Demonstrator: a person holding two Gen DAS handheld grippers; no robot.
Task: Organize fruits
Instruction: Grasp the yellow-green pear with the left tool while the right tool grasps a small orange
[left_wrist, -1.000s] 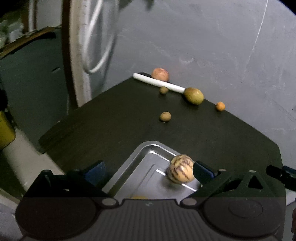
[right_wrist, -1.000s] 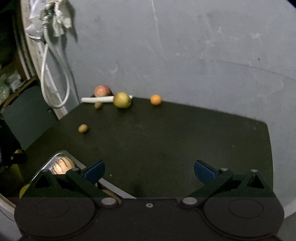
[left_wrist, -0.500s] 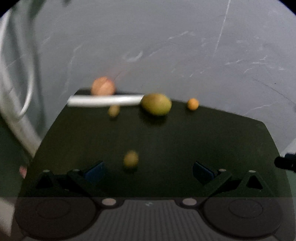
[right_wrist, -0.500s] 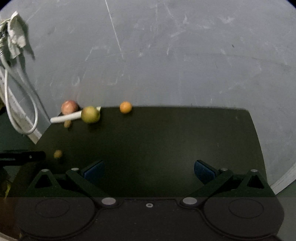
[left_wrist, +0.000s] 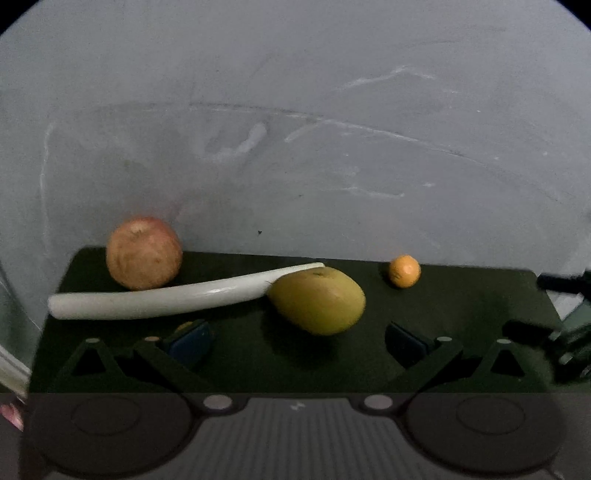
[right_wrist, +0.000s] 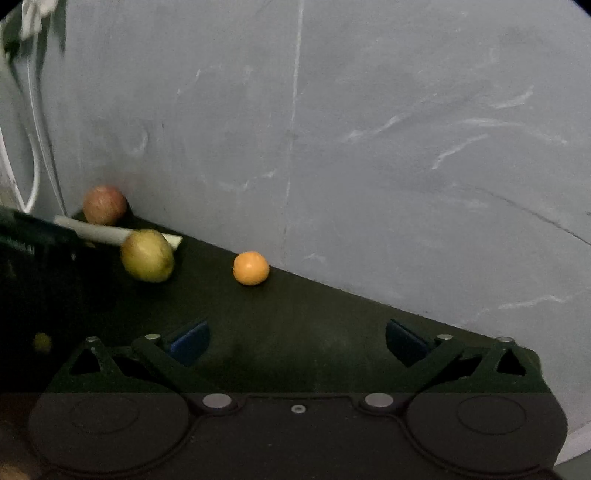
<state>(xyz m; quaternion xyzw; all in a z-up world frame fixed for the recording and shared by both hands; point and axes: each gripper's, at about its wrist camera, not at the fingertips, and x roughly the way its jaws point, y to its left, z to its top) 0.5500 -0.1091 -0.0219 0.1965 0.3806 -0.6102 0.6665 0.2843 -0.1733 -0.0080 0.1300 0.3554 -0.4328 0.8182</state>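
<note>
A yellow-green mango (left_wrist: 317, 300) lies on the dark table (left_wrist: 461, 295), just ahead of my left gripper (left_wrist: 297, 338), whose jaws stand open with nothing between them. Behind it lie a white leek stalk (left_wrist: 166, 297) and a reddish apple (left_wrist: 144, 253) against the wall. A small orange (left_wrist: 404, 271) sits to the right. A small brown fruit (left_wrist: 183, 326) peeks from behind the left fingertip. In the right wrist view the orange (right_wrist: 251, 268) is ahead of my right gripper (right_wrist: 297, 341), whose jaws are closing slightly, still wide, with nothing between them. The mango (right_wrist: 147, 255) and apple (right_wrist: 104, 205) lie further left.
A grey wall (left_wrist: 295, 147) backs the table. The right gripper's dark body (left_wrist: 569, 332) shows at the left wrist view's right edge. The left gripper's body (right_wrist: 37, 236) covers the left of the right wrist view. White cables (right_wrist: 33, 155) hang at the far left.
Both grippers have moved forward from the metal tray with the striped fruit toward the back of the table. The mango, leek and apple are now close before the left gripper, the orange before the right.
</note>
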